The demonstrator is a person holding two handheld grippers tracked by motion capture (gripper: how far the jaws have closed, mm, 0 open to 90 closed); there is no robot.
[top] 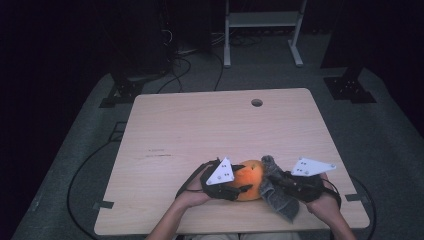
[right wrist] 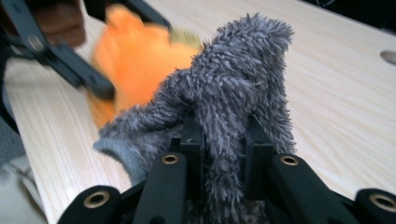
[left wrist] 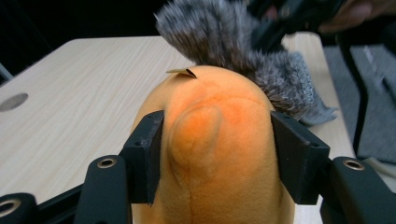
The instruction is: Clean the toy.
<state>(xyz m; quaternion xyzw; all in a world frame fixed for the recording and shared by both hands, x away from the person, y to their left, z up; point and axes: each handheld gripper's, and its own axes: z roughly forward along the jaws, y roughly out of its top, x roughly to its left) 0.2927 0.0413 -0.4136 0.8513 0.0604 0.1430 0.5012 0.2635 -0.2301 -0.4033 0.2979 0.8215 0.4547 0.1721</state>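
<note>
While the left gripper [top: 239, 189] clamped its jaws on either flank of the orange plush toy [top: 248, 179], the toy sat at the near edge of the table [top: 200, 130], between both hands. Touching its right side, the grey fuzzy cloth [top: 278, 192] was pinched tight in the right gripper [right wrist: 223, 154] and pressed against the plush, so wiping seemed under way, with most of the toy likely left.

table [top: 200, 125]: showing pale wood-grain laminate, smooth, matt | orange plush toy [left wrist: 219, 140]: showing soft short-pile fabric, stitched seams | grey cloth [right wrist: 233, 93]: showing shaggy, fuzzy microfibre pile | left gripper [left wrist: 217, 154] pads: appearing black, matt, ribbed plastic | right gripper [right wrist: 224, 154]: showing black matt plastic, brass-coloured metal eyelets
</note>
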